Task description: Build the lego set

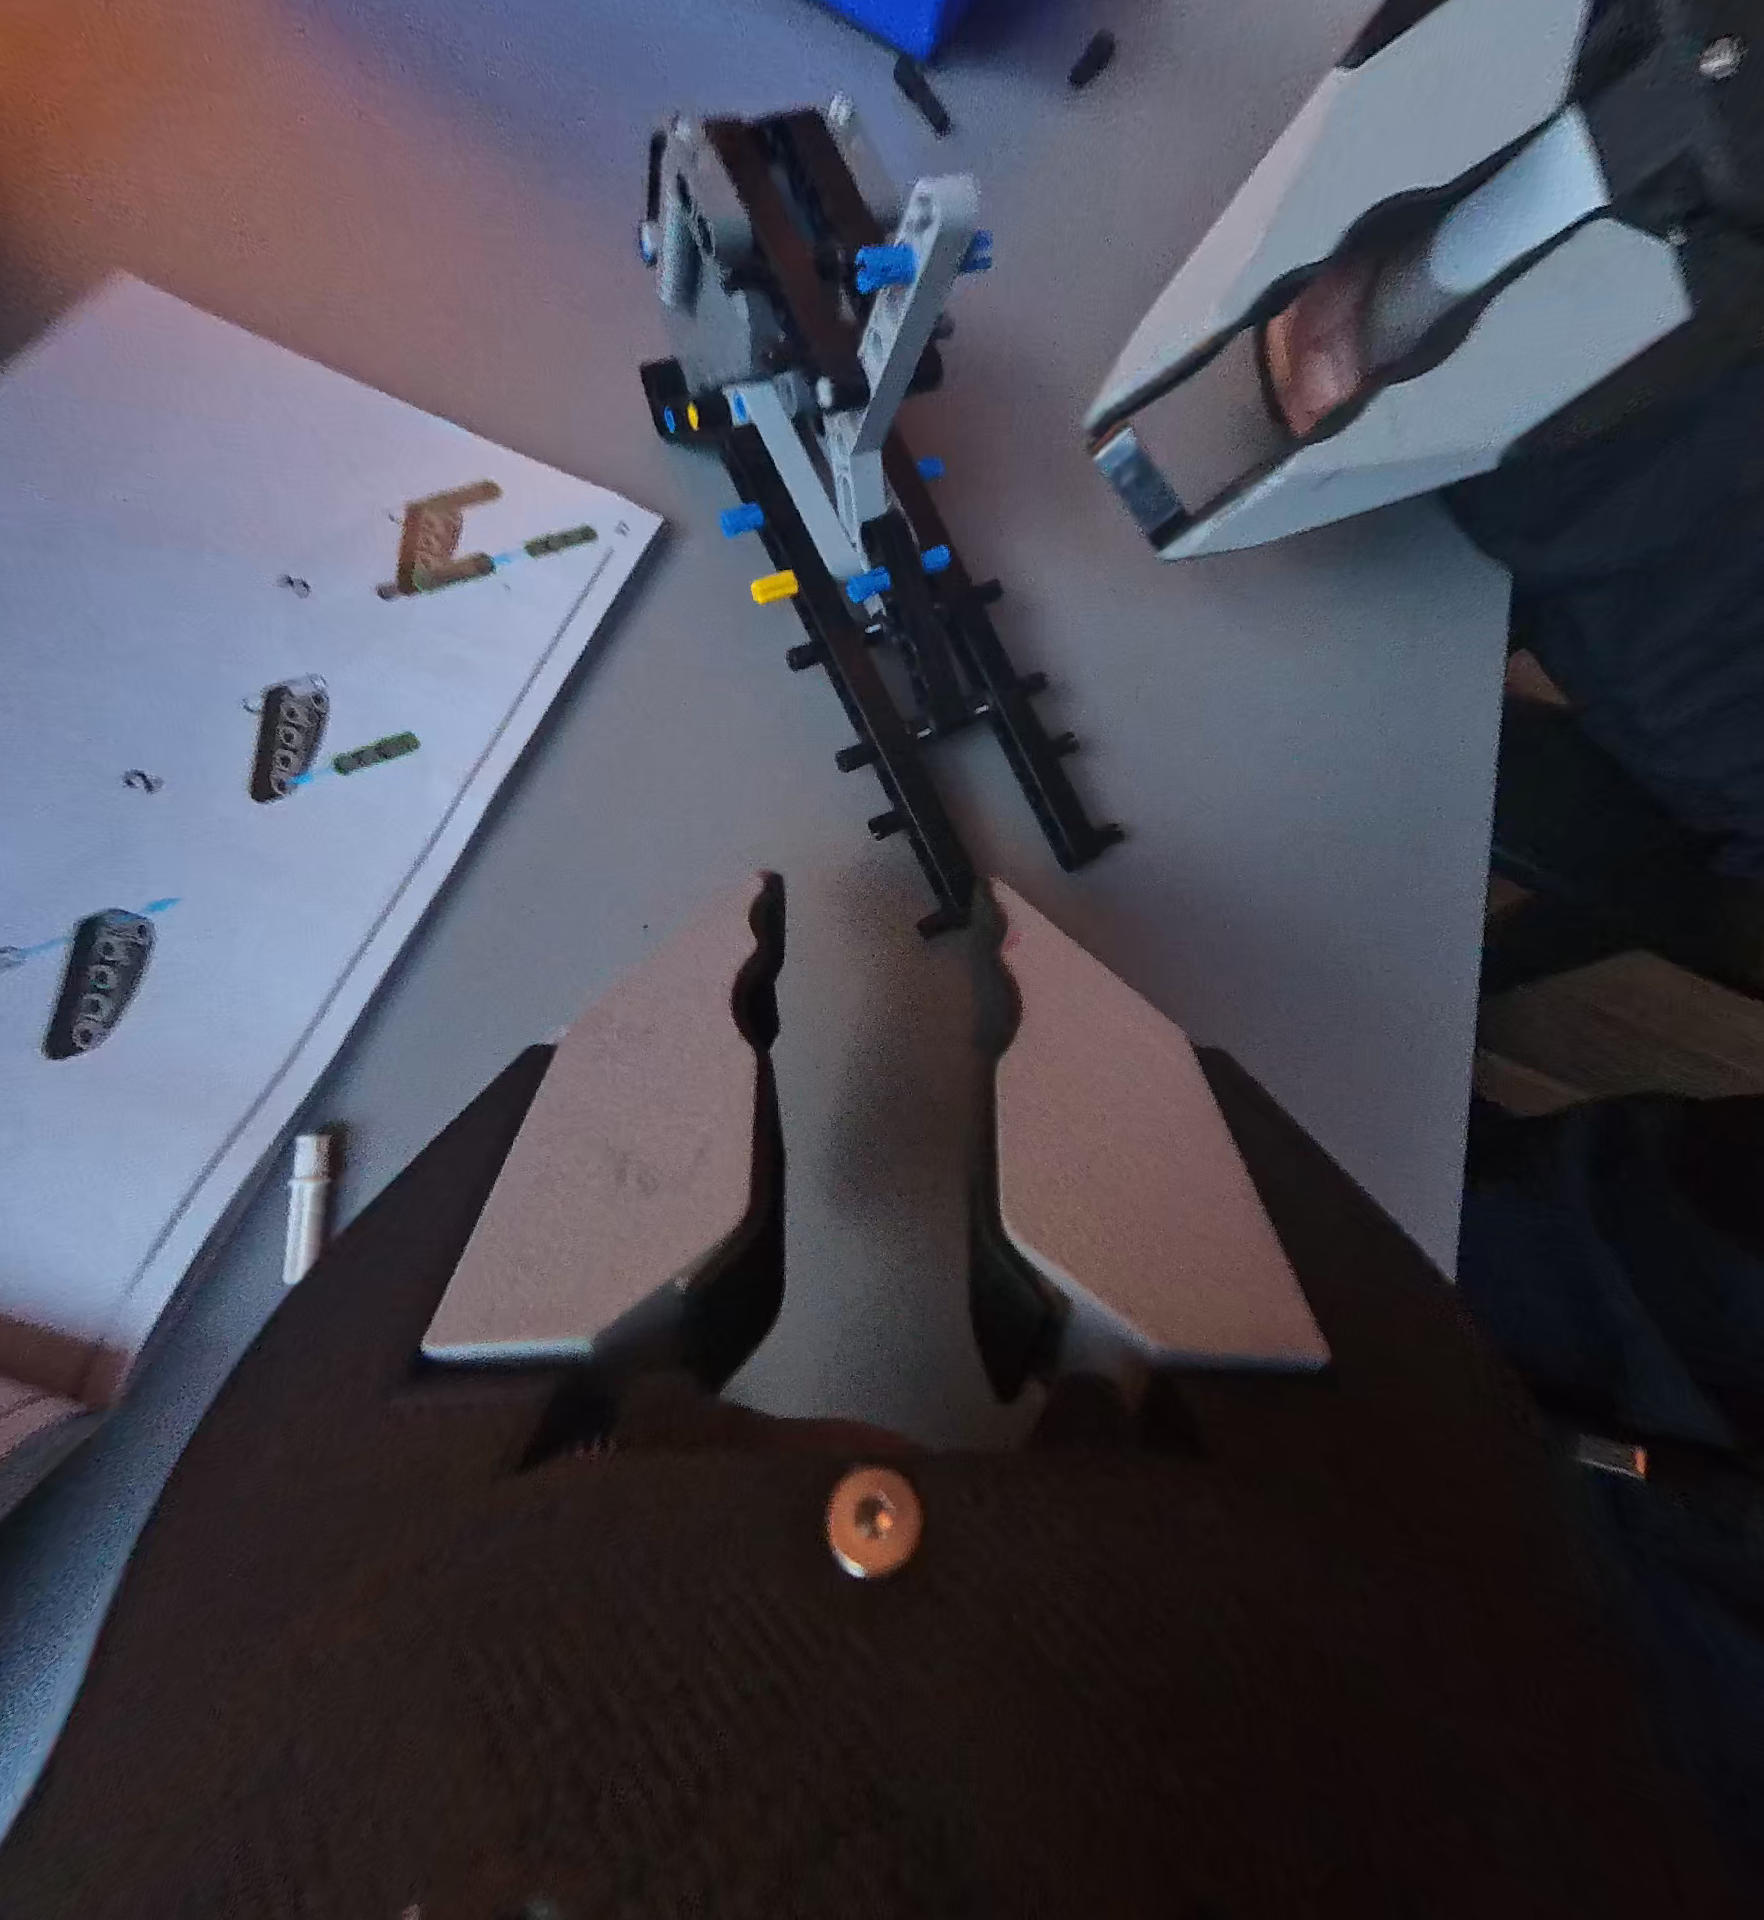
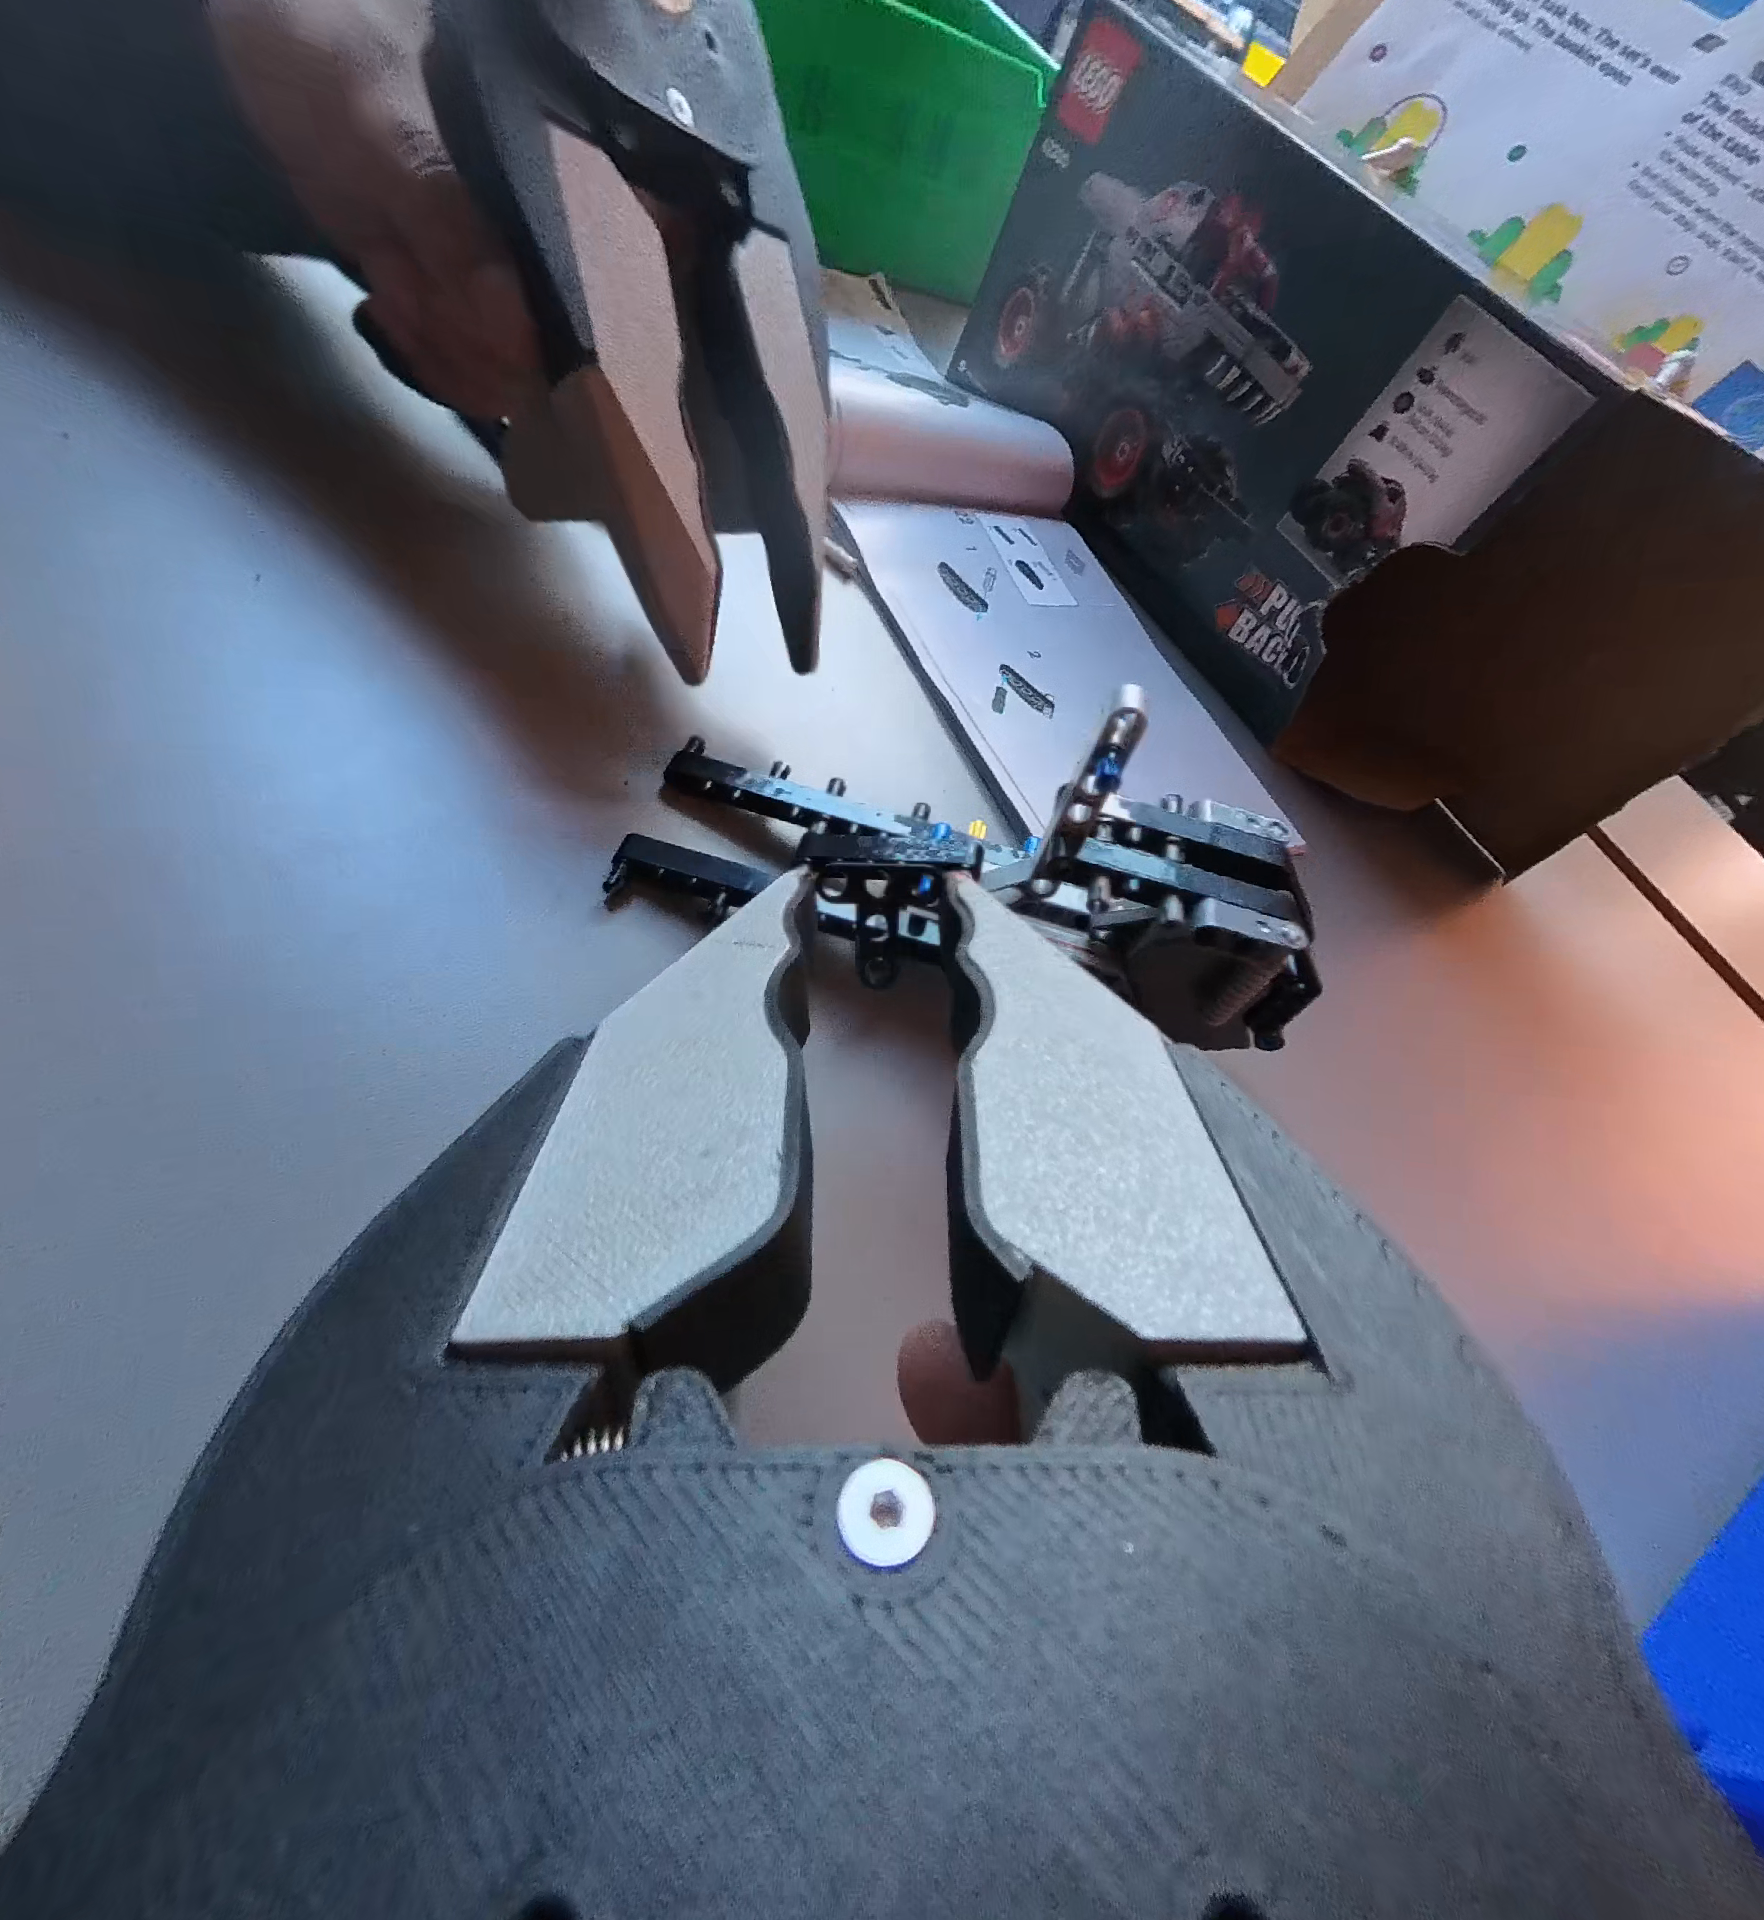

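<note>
Both grippers are gaping with nothing between their fingers: left gripper (image 1: 878, 894) is hovering by the long black-beamed lego frame's (image 1: 857, 520) near end, right gripper (image 2: 878, 883) beside its flank. Lying on the grey table (image 2: 234, 831), the frame is pointing lengthwise away from the left camera. One open instruction booklet (image 1: 182, 727) and one printed dark set box (image 2: 1221, 343) are sitting alongside.

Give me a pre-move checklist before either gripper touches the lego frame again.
1. Left gripper open and empty: ok.
2. Right gripper open and empty: ok.
3. Frame lying flat on the table: ok.
4. Manual open beside the frame: ok.
5. Loose white pin within sight by the manual: ok.
6. Right gripper's fingers clear of the frame: cannot tell.
</note>
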Action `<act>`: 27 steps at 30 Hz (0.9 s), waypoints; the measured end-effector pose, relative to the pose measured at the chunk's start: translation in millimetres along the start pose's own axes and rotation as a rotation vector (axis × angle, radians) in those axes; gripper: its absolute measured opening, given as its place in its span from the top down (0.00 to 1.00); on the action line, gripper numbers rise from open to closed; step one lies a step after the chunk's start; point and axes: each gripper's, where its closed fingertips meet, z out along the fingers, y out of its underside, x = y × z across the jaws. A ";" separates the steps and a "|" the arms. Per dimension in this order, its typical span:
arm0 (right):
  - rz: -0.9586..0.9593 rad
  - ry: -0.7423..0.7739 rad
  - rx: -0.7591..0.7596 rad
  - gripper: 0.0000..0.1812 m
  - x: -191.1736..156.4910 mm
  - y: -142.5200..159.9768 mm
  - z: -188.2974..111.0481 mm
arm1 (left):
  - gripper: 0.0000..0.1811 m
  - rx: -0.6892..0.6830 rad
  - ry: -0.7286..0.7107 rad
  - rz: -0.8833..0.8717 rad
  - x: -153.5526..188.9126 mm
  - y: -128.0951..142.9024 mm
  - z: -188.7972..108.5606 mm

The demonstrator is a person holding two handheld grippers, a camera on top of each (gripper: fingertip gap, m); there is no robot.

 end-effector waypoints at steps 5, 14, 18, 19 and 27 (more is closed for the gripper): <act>-0.037 -0.011 -0.044 0.89 -5.2 6.0 2.4 | 0.77 -0.064 0.053 -0.100 2.4 2.0 14.2; -0.090 -0.015 -0.097 0.89 -11.3 12.8 6.8 | 0.80 -0.079 0.119 -0.176 3.6 -3.7 24.6; -0.112 -0.001 -0.161 0.89 -12.6 21.0 11.2 | 0.78 -0.096 0.112 -0.131 8.7 -2.5 26.1; -0.120 0.000 -0.172 0.89 -13.2 22.4 12.0 | 0.78 -0.099 0.101 -0.108 9.2 -2.0 26.6; -0.123 -0.005 -0.166 0.89 -15.0 21.3 11.7 | 0.91 -0.100 0.073 -0.054 9.1 0.7 31.1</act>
